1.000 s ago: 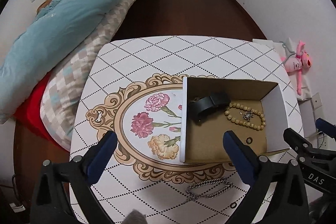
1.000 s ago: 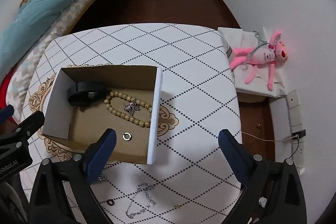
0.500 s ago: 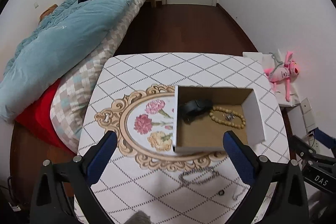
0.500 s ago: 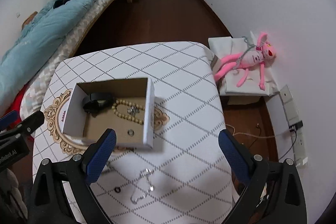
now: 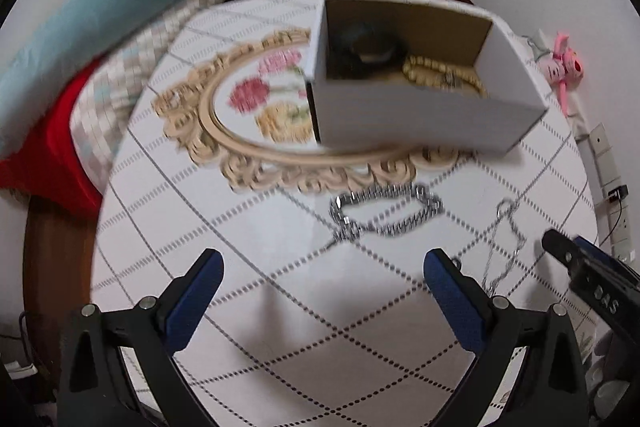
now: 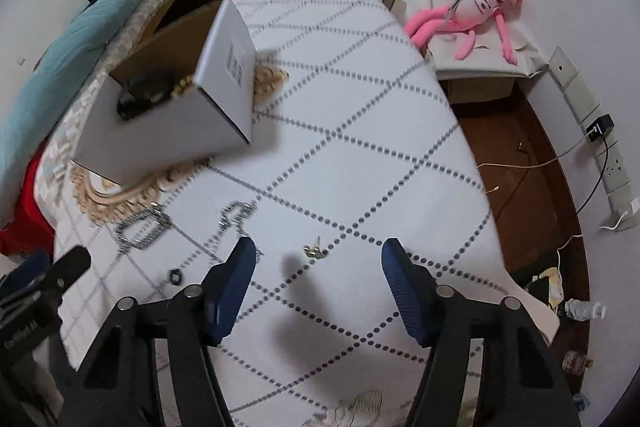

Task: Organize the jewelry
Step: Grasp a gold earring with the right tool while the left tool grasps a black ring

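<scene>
I hold a gripper in each hand above a white table (image 5: 304,311) patterned with dotted grey diamonds and, toward its far left part, an ornate gold oval frame around printed flowers (image 5: 276,95). My left gripper (image 5: 322,277) has its blue-padded fingers spread wide with nothing between them. My right gripper (image 6: 318,267) is likewise wide apart and empty, and a small gold earring (image 6: 313,251) lies on the table just ahead of the gap between its fingers.

An open white cardboard box (image 5: 416,119) with a brown inside sits on the far part of the table, partly over the gold frame. Inside it I see a black band (image 5: 368,47) at the left and a string of tan beads (image 5: 440,79) beside it. On the bare table in front of the box lies a chunky silver chain bracelet (image 5: 384,211), and to its right a thinner silver chain (image 5: 504,243). A small dark ring (image 6: 175,275) lies near my right gripper's left finger.

The room has white walls and a dark wooden floor (image 6: 532,155). A bed with a teal quilt (image 5: 100,7), a checked blanket and a red sheet (image 5: 44,155) runs along the left of the table. To the right, a pink plush toy (image 6: 476,11) lies on a white stand, and a power strip (image 6: 616,167) with cables sits by the wall. The views are somewhat blurred.
</scene>
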`<state>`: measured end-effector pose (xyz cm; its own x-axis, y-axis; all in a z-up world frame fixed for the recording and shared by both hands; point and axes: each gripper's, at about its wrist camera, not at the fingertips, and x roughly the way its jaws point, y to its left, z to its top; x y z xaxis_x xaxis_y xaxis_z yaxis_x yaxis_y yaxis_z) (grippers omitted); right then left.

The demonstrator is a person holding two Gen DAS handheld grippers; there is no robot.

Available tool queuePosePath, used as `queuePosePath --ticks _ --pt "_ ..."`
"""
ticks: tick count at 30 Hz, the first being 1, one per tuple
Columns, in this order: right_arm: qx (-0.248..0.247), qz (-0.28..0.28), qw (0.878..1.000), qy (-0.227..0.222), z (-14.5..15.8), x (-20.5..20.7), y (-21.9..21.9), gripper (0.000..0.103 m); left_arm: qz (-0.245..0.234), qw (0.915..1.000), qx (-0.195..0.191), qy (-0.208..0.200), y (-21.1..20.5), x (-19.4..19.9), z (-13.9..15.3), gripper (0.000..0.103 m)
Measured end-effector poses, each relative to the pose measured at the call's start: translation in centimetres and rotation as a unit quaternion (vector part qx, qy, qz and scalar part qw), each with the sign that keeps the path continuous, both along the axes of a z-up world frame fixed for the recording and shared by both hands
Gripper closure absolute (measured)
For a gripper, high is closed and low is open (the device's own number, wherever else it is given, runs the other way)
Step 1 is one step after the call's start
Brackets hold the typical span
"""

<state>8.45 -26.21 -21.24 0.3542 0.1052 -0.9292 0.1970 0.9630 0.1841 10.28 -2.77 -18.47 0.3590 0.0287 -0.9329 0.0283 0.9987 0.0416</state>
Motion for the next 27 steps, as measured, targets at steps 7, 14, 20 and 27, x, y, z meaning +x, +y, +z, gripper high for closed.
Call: queuePosePath --ticks 7,14,20,27 --pt "-0.038 0.006 0.999 -0.025 -1.3 -0.4 1.2 0.087 -0.026 0.9997 0.002 -0.002 -1.3 -1.0 -0.8 0.001" --pt "-0.053 0.008 0.998 -0.025 -1.1 -0.6 1.6 0.094 -0.055 0.9982 -0.02 -0.013 -3.1 -1.1 -0.9 0.007" --pt "-0.035 -0.016 0.999 -0.027 -0.2 -1.1 -0.1 0.094 -0.086 0.9959 -0.026 -0.005 -5.2 -1.2 -1.9 0.025" --pt "-0.034 -0.025 0.999 -0.031 0.7 -1.4 -1.0 0.094 -0.106 0.994 -0.027 0.003 -6.5 -1.0 -2.9 0.074"
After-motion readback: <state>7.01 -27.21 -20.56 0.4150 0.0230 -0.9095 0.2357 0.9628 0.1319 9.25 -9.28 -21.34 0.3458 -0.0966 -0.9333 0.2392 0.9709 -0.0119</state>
